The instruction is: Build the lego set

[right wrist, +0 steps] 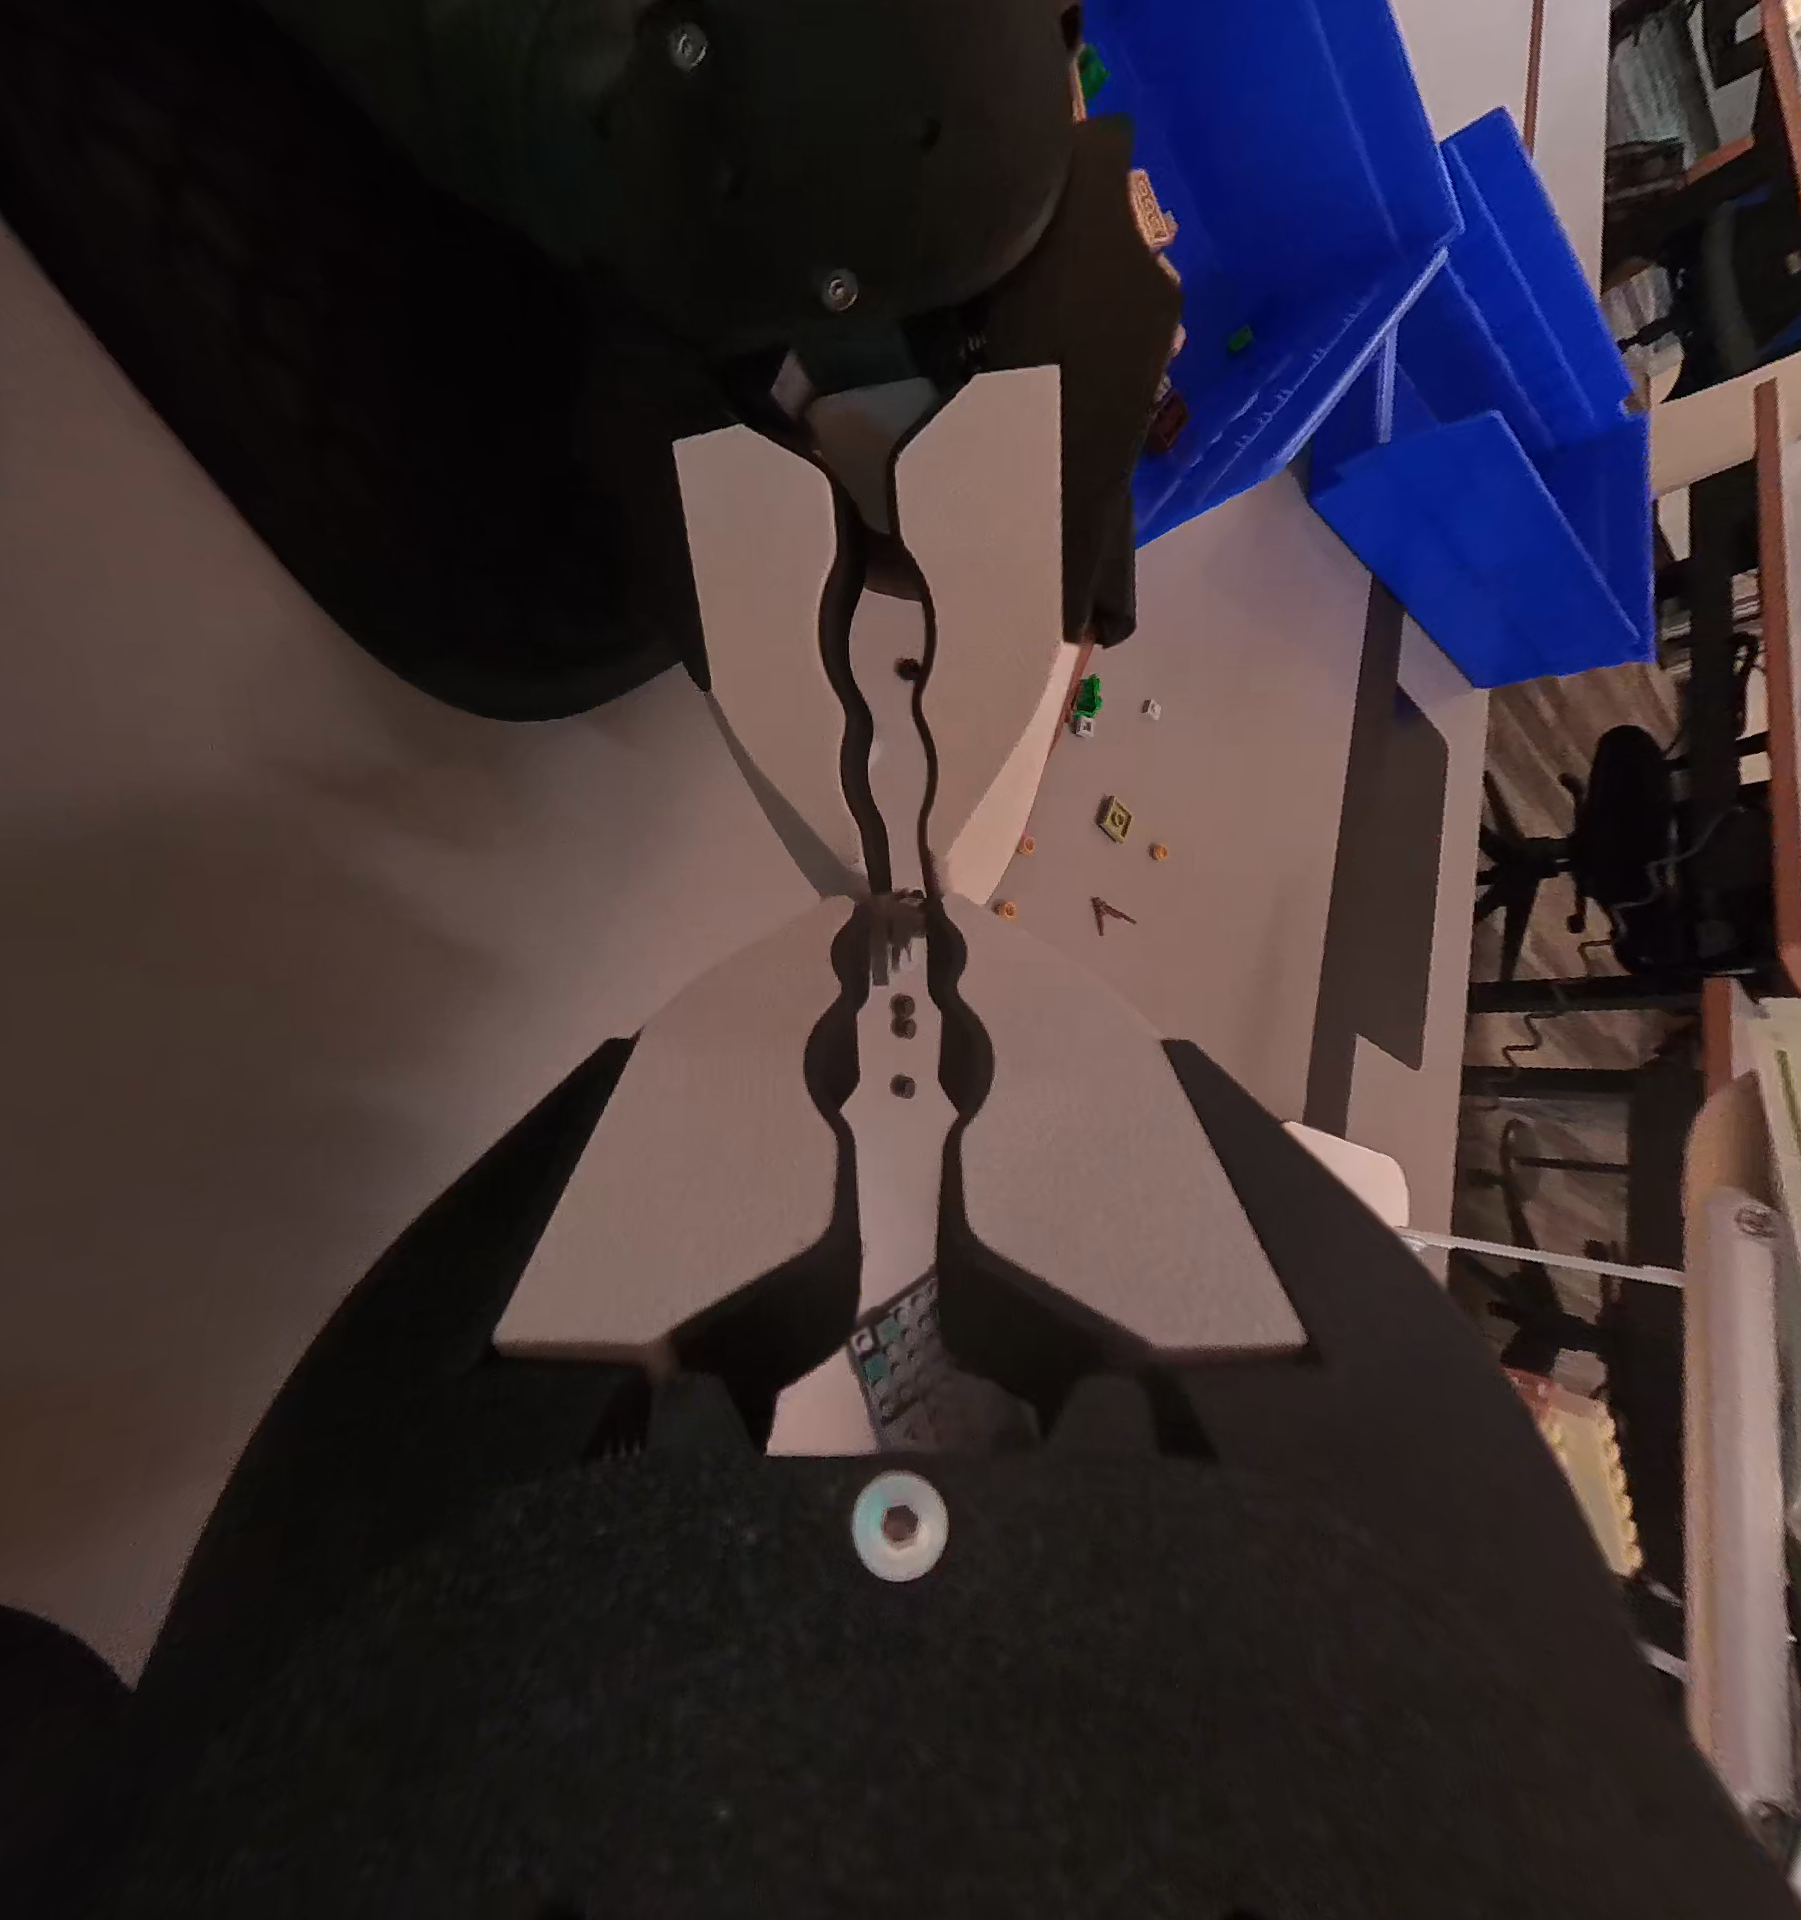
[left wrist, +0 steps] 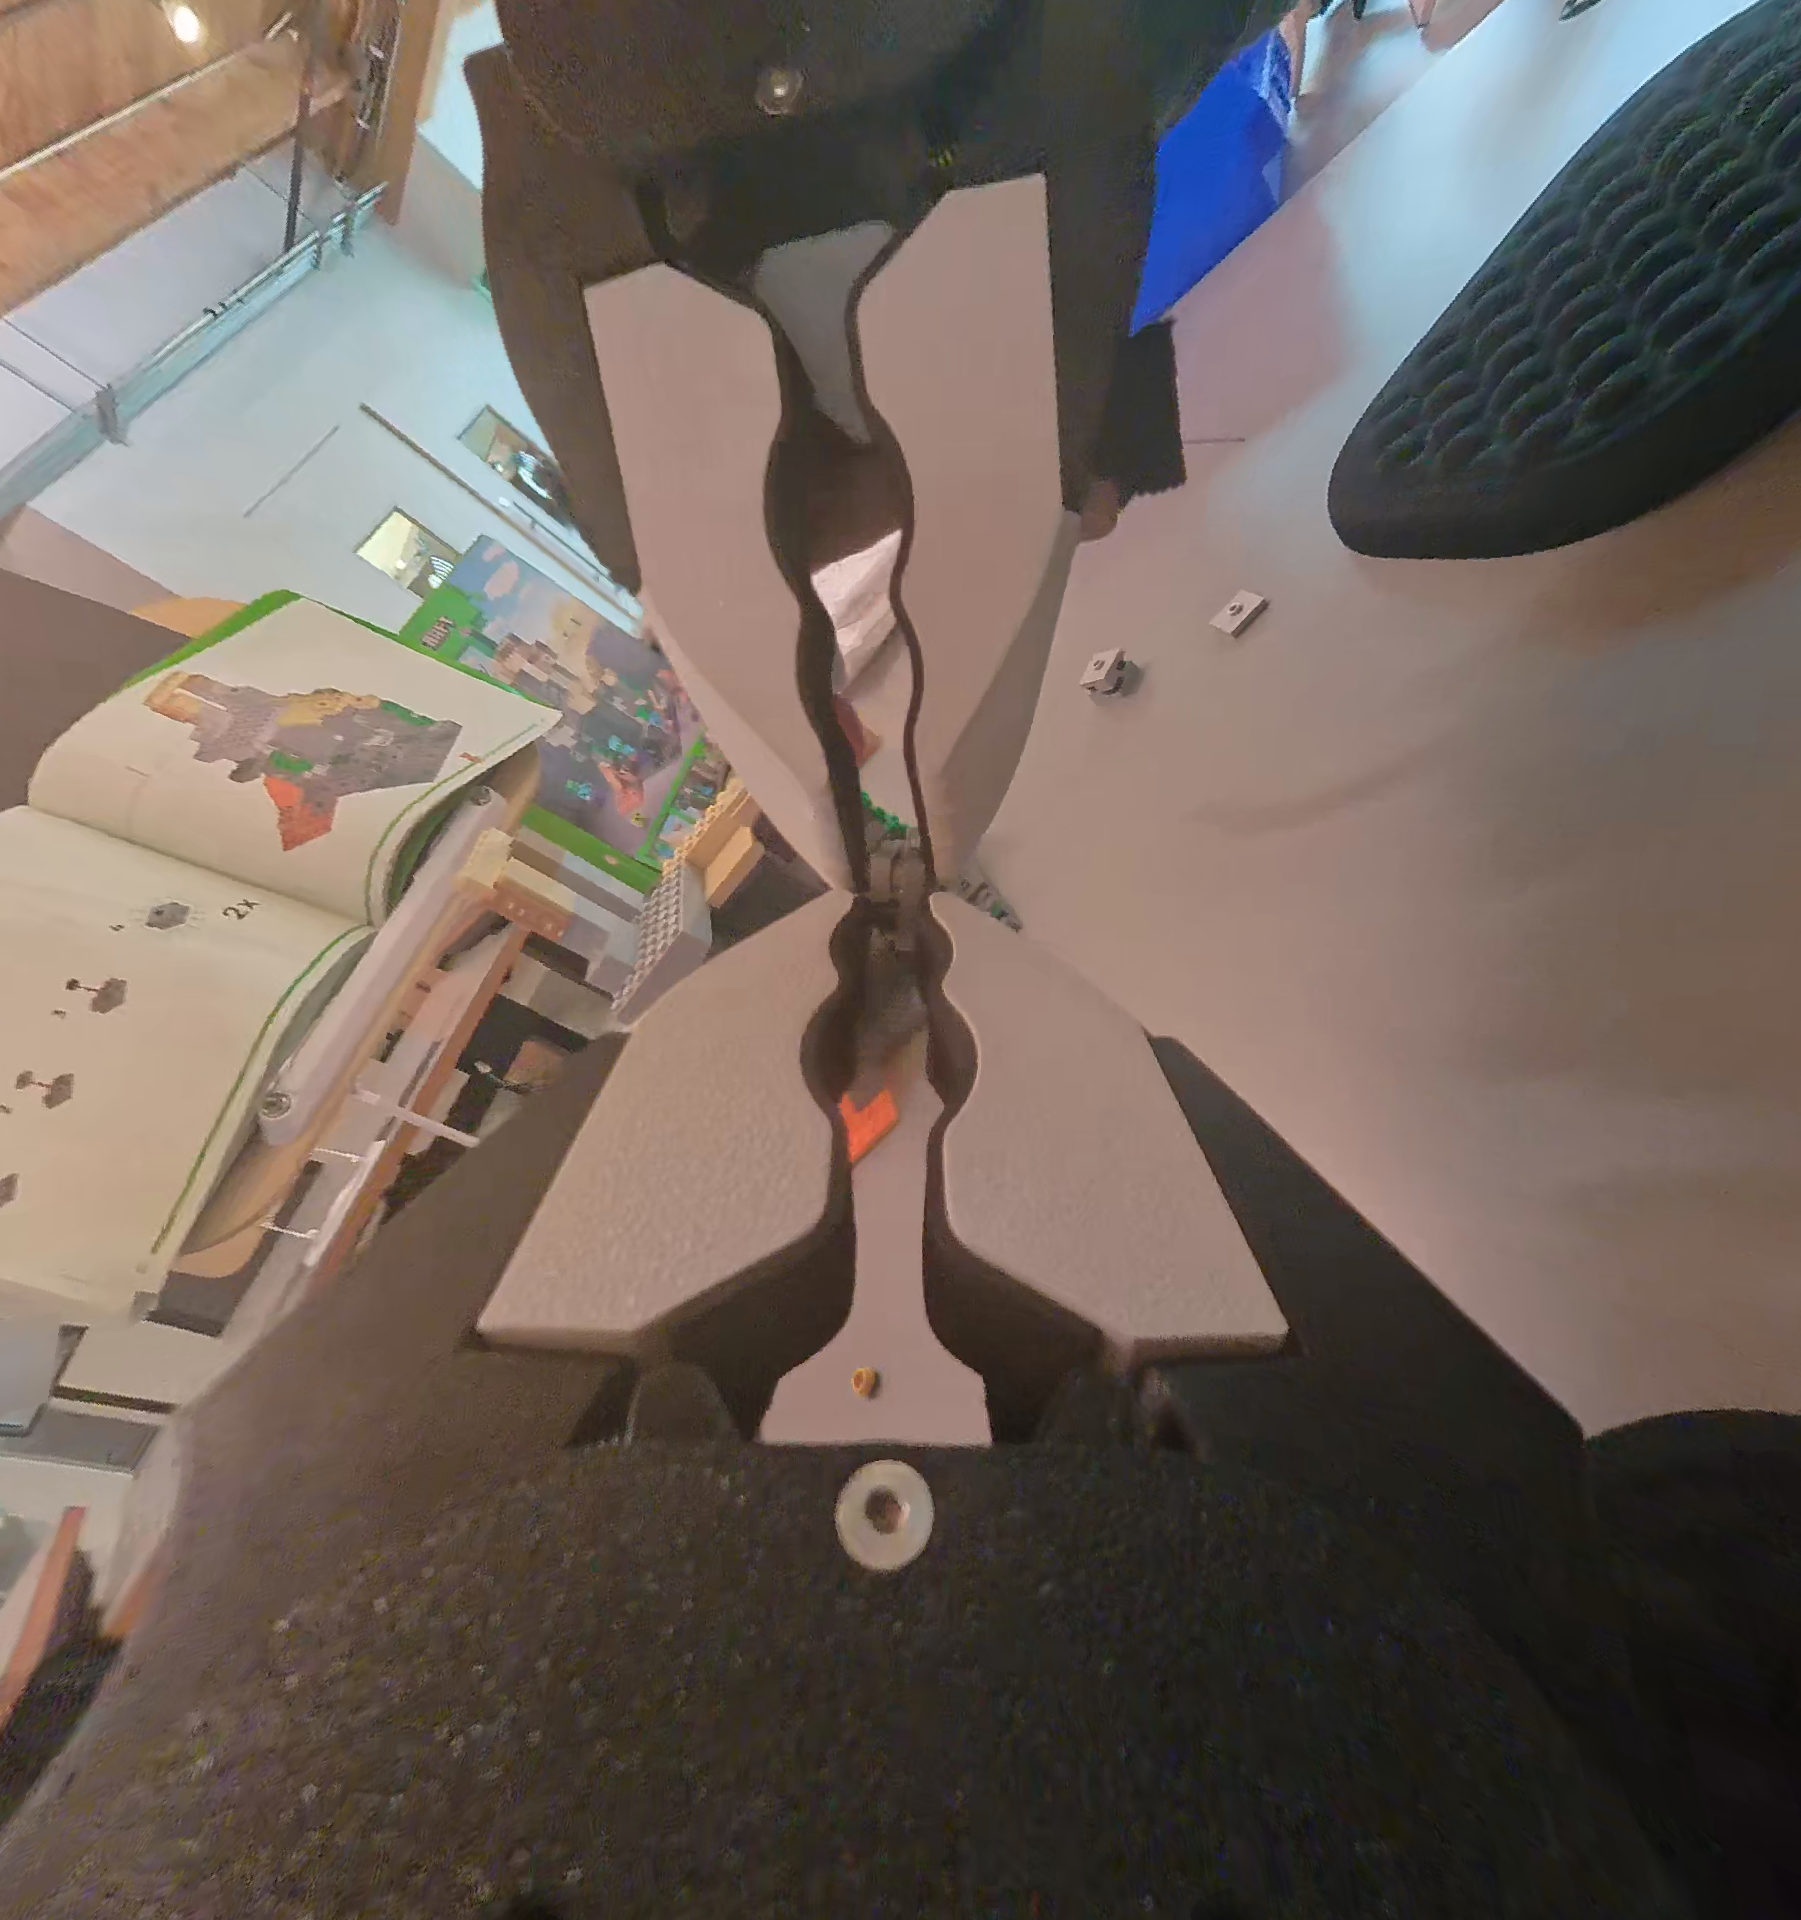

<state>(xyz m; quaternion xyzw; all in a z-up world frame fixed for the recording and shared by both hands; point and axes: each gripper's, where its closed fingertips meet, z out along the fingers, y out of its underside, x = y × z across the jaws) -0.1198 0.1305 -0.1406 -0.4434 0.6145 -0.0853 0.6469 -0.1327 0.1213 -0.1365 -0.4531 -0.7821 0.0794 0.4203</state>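
Observation:
My two grippers meet tip to tip above the white table [left wrist: 1395,935]. In the left wrist view, my left gripper [left wrist: 894,914] comes from below and is shut on a small grey lego piece [left wrist: 898,871]. The right gripper [left wrist: 894,883] comes from above and closes on the same small grey cluster. In the right wrist view, my right gripper [right wrist: 901,916] is shut on the small grey lego piece [right wrist: 888,940], with the left gripper [right wrist: 901,885] opposite. I cannot tell whether this is one piece or two joined.
An open instruction booklet [left wrist: 200,935], the set's box [left wrist: 584,707] and a partly built model [left wrist: 657,925] stand at the left. Loose pieces [left wrist: 1109,673] [right wrist: 1114,821] and an orange piece [left wrist: 868,1127] lie on the table. Blue bins [right wrist: 1395,312] and a black mesh object [left wrist: 1602,312] stand behind. My left and right fingertips are right by each other.

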